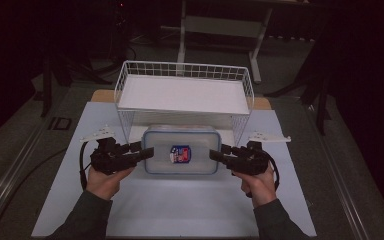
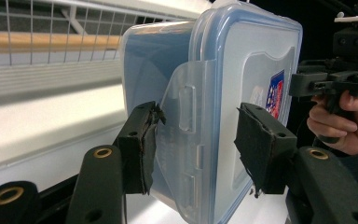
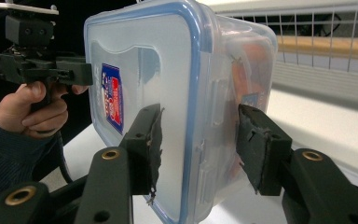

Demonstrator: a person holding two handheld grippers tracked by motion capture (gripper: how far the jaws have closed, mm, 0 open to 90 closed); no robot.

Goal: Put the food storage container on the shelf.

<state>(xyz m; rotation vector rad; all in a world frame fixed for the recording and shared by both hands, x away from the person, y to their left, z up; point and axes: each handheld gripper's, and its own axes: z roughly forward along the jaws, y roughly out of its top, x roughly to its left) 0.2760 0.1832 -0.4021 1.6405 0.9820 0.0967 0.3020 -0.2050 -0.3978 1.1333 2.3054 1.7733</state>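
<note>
A clear plastic container (image 1: pixel 181 150) with a blue-rimmed lid sits on the counter (image 1: pixel 170 210), just in front of a white wire shelf rack (image 1: pixel 185 92). The left claw (image 1: pixel 147 152) and right claw (image 1: pixel 216 154) each grip one end, partly open. The gripper views show side latches (image 2: pixel 186 116) and orange contents (image 3: pixel 249 70).

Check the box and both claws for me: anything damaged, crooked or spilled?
Only wear stands out: the black pads on the left claw and the right claw are torn and frayed at their edges. The lidded plastic box sits square between them, lid on, nothing spilled.
</note>
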